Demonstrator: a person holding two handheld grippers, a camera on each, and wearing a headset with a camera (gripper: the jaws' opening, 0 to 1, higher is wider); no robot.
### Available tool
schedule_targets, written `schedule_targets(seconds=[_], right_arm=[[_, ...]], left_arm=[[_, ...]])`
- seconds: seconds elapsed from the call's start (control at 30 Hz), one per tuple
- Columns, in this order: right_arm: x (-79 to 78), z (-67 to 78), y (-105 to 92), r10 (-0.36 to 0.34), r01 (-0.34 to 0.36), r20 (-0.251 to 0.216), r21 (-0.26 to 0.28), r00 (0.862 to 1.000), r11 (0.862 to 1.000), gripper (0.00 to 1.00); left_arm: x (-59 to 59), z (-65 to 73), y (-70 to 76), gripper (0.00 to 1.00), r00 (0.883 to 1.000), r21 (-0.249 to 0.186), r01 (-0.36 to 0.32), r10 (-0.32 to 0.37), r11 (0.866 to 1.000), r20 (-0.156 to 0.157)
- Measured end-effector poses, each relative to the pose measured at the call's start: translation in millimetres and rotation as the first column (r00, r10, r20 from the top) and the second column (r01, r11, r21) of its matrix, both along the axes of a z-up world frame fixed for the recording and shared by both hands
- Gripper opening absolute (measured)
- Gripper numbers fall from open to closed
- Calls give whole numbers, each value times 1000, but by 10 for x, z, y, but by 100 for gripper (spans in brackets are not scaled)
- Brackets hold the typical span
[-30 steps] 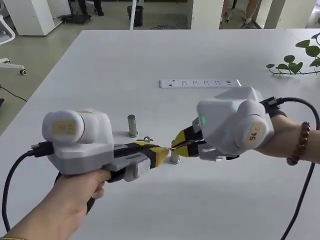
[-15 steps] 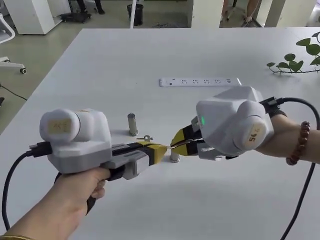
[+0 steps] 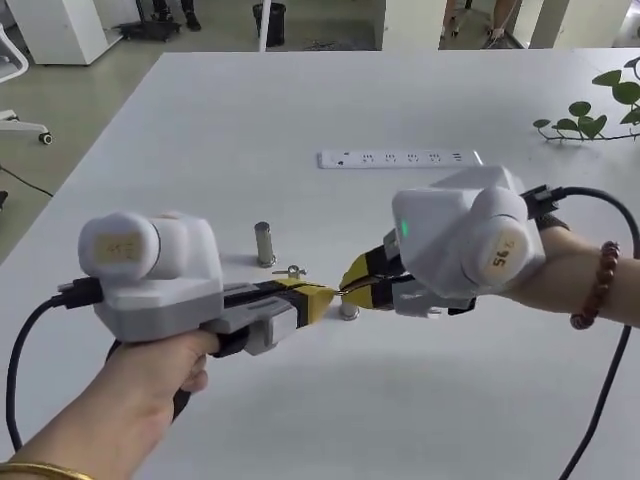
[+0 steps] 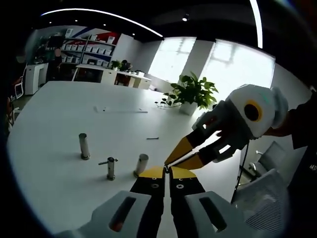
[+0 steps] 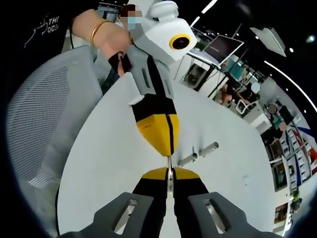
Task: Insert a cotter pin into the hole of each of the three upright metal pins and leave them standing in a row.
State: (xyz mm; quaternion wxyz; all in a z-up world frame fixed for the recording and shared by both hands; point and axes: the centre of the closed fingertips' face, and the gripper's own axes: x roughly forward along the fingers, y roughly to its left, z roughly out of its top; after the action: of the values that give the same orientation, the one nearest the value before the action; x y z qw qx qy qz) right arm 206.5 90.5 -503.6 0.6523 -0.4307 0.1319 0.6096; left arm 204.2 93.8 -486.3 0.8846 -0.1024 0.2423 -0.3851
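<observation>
Both grippers meet tip to tip over the bench, just above the near pin. Right gripper: jaws clamped on a cotter that sticks out forward between them. Left gripper: jaws together, pinching the cotter's other end as far as I can read it. So the cotter hangs in the air between the two, in no hole yet.

Three pins stand upright in a row. The middle pin carries a second cotter through its top; the far pin and the near pin look bare.

I judge this a re-grip before threading the near pin, about one of three done.

To do it well:
- one gripper takes the cotter firmly by one end, legs free and level, before the other lets go
- line it on the cross-hole, not the pin's side
- push gently, since a side knock could tip the pin

Which way the hole faces is too small to tell
</observation>
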Motion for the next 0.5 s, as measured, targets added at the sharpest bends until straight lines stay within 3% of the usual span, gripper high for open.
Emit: schedule_targets(seconds=[0.1, 0.2, 0.37, 0.5], right_arm=[[-25, -5, -4, -35, 38, -81, 32, 996, 999, 3], [-13, 8, -17, -80, 92, -160, 70, 984, 993, 5], [6, 3, -81, -165, 207, -313, 104, 935, 973, 7], [-76, 4, -123, -175, 255, -456, 119, 873, 960, 8]], left_arm=[[3, -3, 12, 0, 1000, 18, 2, -2, 1000, 11], [1, -9, 31, 0, 1000, 41, 13, -14, 999, 22], [-14, -44, 73, 0, 999, 75, 36, -39, 997, 36], [-59, -75, 101, 0, 996, 92, 69, -74, 993, 50]])
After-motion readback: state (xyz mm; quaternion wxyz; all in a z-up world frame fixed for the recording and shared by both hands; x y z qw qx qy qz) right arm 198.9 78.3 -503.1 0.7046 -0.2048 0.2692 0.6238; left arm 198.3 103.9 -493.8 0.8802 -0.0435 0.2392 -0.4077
